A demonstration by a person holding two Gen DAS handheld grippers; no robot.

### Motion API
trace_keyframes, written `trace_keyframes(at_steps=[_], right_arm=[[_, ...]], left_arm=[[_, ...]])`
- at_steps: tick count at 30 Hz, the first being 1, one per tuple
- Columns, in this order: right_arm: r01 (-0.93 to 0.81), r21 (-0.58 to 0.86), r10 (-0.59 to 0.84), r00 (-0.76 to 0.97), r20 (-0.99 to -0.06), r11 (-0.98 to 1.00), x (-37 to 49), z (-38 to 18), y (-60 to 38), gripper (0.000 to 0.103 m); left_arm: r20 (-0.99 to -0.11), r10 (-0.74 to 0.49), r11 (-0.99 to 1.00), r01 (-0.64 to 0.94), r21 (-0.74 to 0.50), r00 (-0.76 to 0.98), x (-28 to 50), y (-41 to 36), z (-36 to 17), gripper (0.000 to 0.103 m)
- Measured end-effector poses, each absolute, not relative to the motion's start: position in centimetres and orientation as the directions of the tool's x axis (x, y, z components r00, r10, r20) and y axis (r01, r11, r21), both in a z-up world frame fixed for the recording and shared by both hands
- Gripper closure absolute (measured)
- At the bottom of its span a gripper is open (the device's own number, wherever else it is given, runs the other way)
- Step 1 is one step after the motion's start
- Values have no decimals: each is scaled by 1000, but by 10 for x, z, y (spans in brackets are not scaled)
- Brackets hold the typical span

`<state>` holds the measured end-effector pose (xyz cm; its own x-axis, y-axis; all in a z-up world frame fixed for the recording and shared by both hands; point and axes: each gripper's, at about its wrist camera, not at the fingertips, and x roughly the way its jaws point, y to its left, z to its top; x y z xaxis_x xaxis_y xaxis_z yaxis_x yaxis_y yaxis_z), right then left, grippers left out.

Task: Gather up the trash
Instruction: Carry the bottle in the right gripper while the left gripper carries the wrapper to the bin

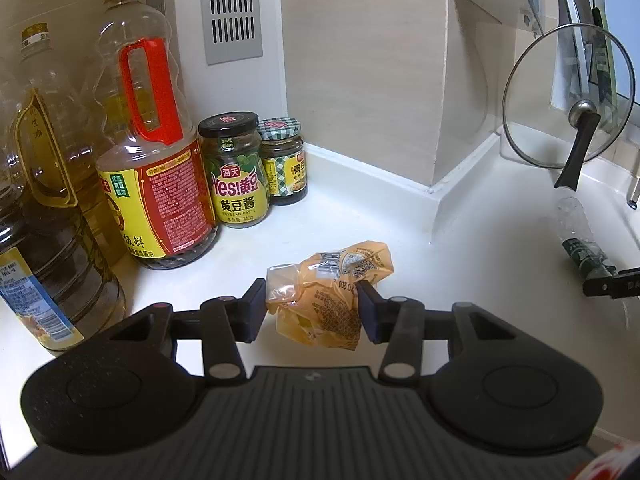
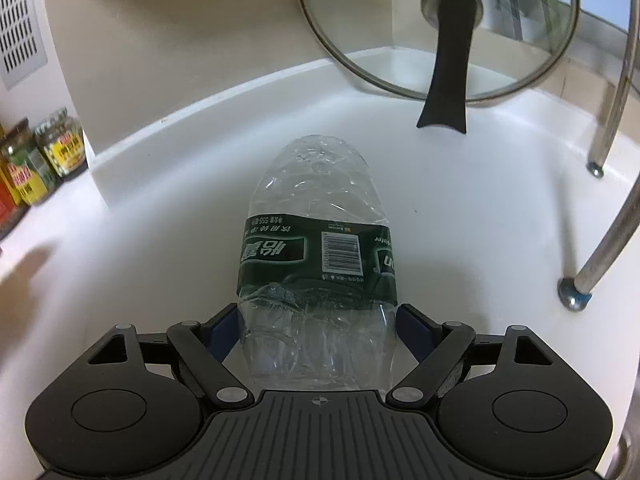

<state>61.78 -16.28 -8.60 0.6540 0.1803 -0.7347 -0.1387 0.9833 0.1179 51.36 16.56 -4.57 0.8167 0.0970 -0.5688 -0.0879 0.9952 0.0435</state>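
A crumpled yellow wrapper [image 1: 320, 296] with a clear plastic corner hangs just above the white counter [image 1: 304, 216], and my left gripper [image 1: 312, 308] is shut on it, one pad on each side. On the counter to the right lies a crushed clear water bottle [image 2: 316, 248] with a dark green label, base pointing away. My right gripper [image 2: 320, 322] straddles the bottle's near end with its jaws wide; the pads sit beside the plastic without squeezing it. The left wrist view shows the same bottle [image 1: 576, 232] far right.
Two large oil bottles [image 1: 44, 184], a red-handled sauce bottle [image 1: 160, 168] and two jars [image 1: 236, 172] stand at the back left. A glass pot lid [image 2: 440, 28] leans on the wall behind the water bottle. Metal rack legs [image 2: 600, 256] stand at the right.
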Motion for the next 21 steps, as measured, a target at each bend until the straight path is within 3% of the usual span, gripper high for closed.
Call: trace_keyframes(at_steps=[21], right_arm=[[-359, 182, 382, 633, -674, 916, 552, -68, -178, 24]], left_arm=[[-592, 139, 989, -146, 37, 794, 440, 113, -41, 58]])
